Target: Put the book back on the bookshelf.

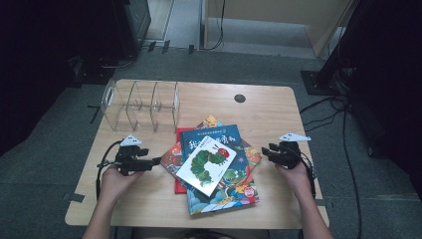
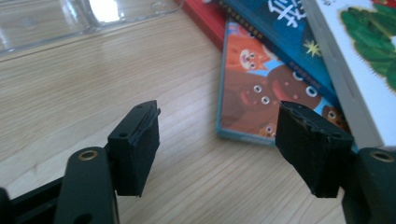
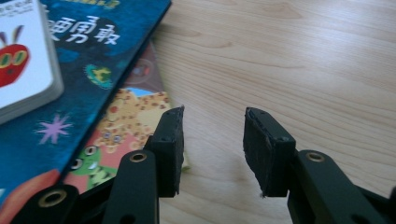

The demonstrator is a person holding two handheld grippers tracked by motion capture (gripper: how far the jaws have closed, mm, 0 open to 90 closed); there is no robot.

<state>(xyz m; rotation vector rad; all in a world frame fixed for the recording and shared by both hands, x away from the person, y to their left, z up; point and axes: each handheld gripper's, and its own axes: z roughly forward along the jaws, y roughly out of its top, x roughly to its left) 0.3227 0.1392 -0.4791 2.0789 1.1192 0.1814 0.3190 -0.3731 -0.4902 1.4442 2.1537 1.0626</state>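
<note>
At frame centre, a pile of colourful picture books [image 1: 214, 164] lies on a wooden desk [image 1: 268, 107]. Left tool [image 1: 155, 162] and right tool [image 1: 266, 151] flank it, jaws apart, empty.

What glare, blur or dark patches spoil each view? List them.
High view: dim, room edges nearly black, table evenly lit. Left gripper view: bright glare on the clear acrylic rack, near pads soft. Right gripper view: caterpillar book slightly blurred.

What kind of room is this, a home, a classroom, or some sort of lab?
Most likely a lab or recording workspace, not a home. A lone wooden table stands on grey carpet with cables trailing across the floor and dark equipment racks at the sides. A stack of children's books and a clear file rack look like staged props.
</note>
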